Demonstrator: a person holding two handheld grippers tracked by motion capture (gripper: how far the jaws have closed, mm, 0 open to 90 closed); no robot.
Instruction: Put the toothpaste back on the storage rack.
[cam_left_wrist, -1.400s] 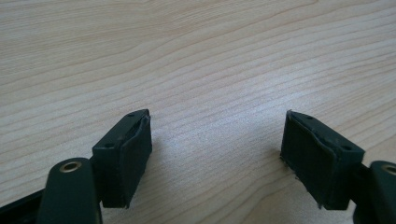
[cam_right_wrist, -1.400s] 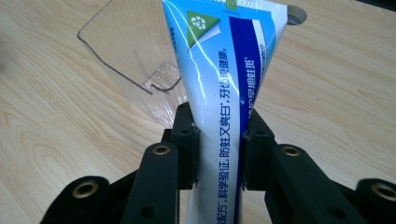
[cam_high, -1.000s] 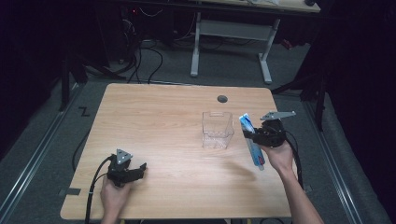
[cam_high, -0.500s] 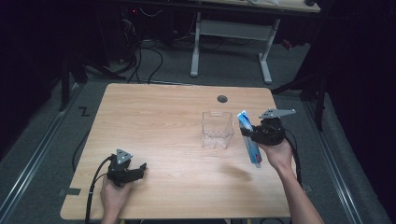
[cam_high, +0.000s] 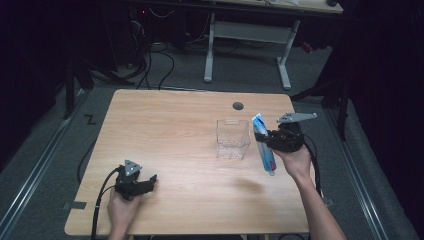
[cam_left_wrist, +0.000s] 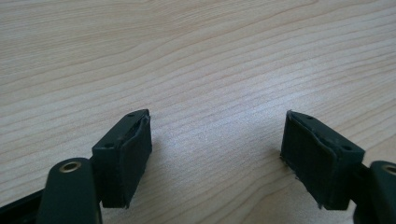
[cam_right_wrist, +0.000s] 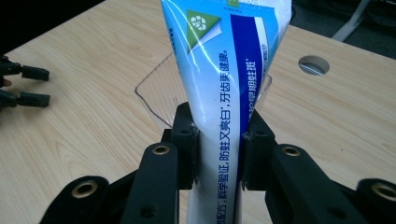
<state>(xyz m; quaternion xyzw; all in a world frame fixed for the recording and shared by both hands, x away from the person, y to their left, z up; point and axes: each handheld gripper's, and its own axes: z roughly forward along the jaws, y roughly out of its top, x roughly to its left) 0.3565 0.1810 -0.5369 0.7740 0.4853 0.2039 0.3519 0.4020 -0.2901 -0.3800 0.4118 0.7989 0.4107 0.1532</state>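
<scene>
Toothpaste (cam_right_wrist: 219, 84), a blue and white tube, sits pinched across its body between the jaws of my right gripper (cam_high: 274, 141), which I have clamped on it just to the right of the clear plastic box (cam_high: 233, 138) near the middle of the table (cam_high: 165, 125). In the high view the tube hangs slanted, its flat crimped end up near the box's rim and its other end down toward the table edge beside my right hand (cam_high: 296, 161). From here I judge the risk to be the soft tube itself: it could bend or slide in the grip if I tilt it, and if I mean to drop it into the box, its length could catch the rim and tip the light box over. The label carries a green triangle logo and vertical Chinese lettering; I can read 防蛀又亮白 and 牙齿更健康, though the white characters on the dark blue band are too skewed for me to be sure of. My left gripper (cam_left_wrist: 215, 154) rests low over bare wood at the near left of the table, jaws spread wide with nothing between them, well apart from the box. A round cable hole (cam_high: 238, 106) lies beyond the box.
</scene>
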